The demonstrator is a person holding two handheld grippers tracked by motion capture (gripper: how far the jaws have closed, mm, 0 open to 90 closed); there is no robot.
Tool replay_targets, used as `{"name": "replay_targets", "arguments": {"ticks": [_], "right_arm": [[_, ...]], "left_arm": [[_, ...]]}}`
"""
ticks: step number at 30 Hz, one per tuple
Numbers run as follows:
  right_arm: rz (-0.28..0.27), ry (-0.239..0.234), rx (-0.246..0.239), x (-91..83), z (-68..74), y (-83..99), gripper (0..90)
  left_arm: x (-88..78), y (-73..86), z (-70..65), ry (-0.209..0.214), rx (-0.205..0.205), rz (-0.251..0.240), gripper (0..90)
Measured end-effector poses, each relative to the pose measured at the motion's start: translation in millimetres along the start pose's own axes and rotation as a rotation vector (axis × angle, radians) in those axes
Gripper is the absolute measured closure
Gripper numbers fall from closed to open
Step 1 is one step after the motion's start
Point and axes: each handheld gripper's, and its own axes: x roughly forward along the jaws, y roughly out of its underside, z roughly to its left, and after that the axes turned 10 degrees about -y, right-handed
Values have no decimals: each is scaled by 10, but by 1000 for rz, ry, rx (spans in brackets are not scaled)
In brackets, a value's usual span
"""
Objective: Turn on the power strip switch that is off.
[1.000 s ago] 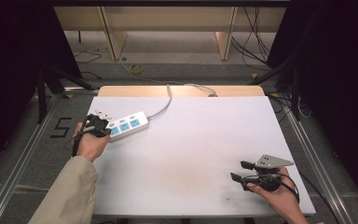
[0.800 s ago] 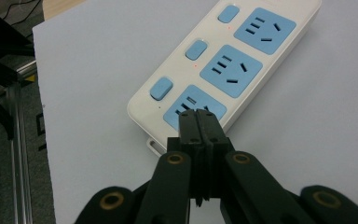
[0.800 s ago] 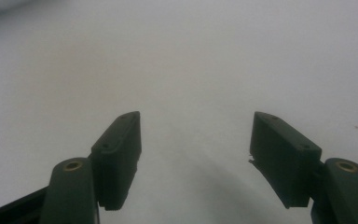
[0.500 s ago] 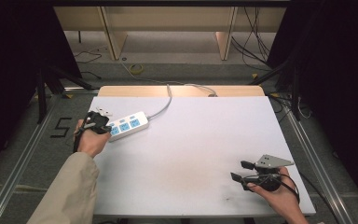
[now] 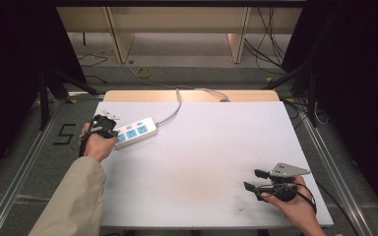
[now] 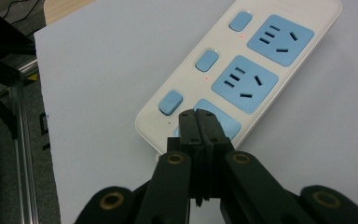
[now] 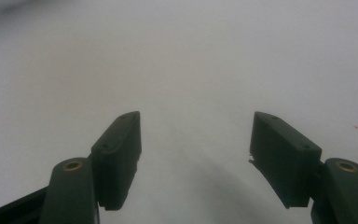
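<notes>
The left tongs are shut tight, tips on the near end of the power strip. Push its near switch gently and straight. The right tongs rest wide open, holding nothing.

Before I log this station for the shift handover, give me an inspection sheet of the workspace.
Surface: white table, faint dark smudges near the front.
Job's things: white power strip with blue sockets, lying flat at the left.
Clutter: nothing seen.
Grippers: left gripper shut, tips over the strip's near end; right gripper open above bare table.
Cables: strip's grey cord runs off the far edge.
Surroundings: wooden frame, loose floor cables.
</notes>
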Motion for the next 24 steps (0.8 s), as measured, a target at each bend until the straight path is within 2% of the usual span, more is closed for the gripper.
{"name": "replay_targets", "arguments": {"ticks": [24], "right_arm": [[-2,-1,-2,8,-7,0,347]], "left_arm": [[79,-98,40,-2,4,9,900]]}}
